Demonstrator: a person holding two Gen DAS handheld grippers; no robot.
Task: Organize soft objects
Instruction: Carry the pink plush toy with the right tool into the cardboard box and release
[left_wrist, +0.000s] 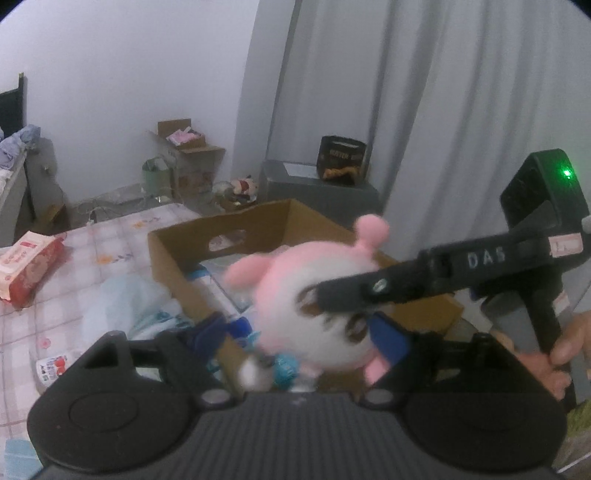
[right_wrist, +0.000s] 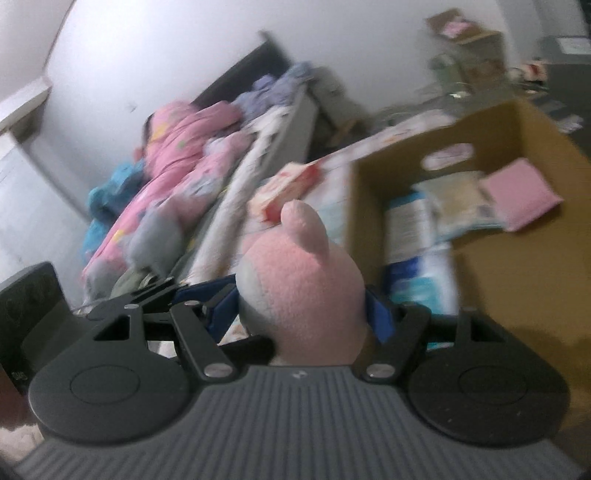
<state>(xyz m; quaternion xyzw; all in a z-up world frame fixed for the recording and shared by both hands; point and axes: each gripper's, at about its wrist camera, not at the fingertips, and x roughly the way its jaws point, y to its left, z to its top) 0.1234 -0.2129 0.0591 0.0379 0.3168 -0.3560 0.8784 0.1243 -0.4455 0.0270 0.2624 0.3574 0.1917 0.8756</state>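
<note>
Both tongs, left (left_wrist: 306, 328) and right (right_wrist: 301, 310), grip one pink plush (right_wrist: 303, 280) beside an open box (right_wrist: 517, 258) on the bed (left_wrist: 110, 236).

Black tongs (left_wrist: 314, 328), blue pads (left_wrist: 388, 332), silver screws, white "DAS" lettering.

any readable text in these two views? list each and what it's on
"DAS": white letters on the arm of the right gripper, seen in the left wrist view.
Dark bag on the grey cabinet: a line of pale print, too blurred to read.
Red and white packet on the bed cover: print blurred, unreadable.
Small white pack with red marks at lower left: unreadable.
Packs inside the cardboard box, right wrist view: motion blur, nothing legible.
</note>
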